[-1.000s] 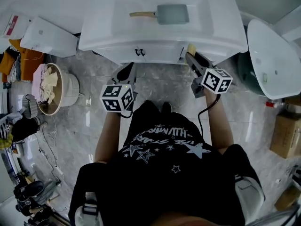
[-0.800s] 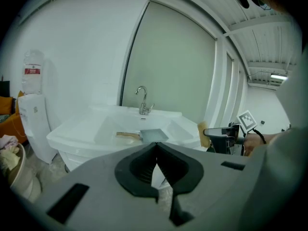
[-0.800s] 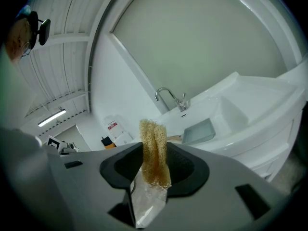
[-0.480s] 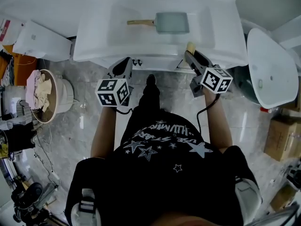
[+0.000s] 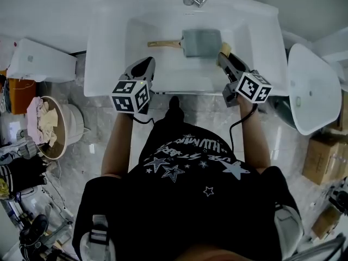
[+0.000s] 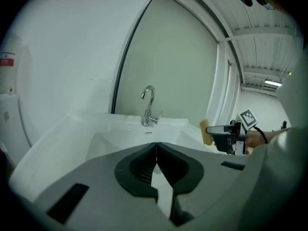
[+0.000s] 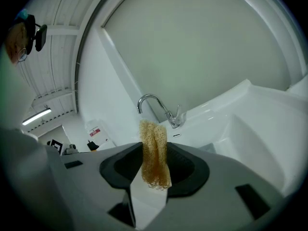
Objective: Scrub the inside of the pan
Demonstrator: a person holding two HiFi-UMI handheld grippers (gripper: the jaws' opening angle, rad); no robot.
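Pan (image 5: pixel 202 42): we see its long axis left-right; wooden handle (image 5: pixel 163 44) points left;
Left gripper (image 6: pixel 156 147): closed, empty;
Right gripper (image 7: pixel 153 143): clamps loofah (image 7: pixel 155 163)

**Pan flat in the basin, scrubber clamped beside it**

A square grey-blue pan (image 5: pixel 201 41) is seen lying flat in the white sink (image 5: pixel 109 53), near the tap end. Its pale wooden handle (image 5: pixel 163 44) is pointed to the left of the head view. A tan, fibrous scrubber (image 7: pixel 155 150) is pinched between the jaws of the right gripper (image 5: pixel 225 61). It stands up past their tips, just beside the pan's right edge. Whether the two touch cannot be told.
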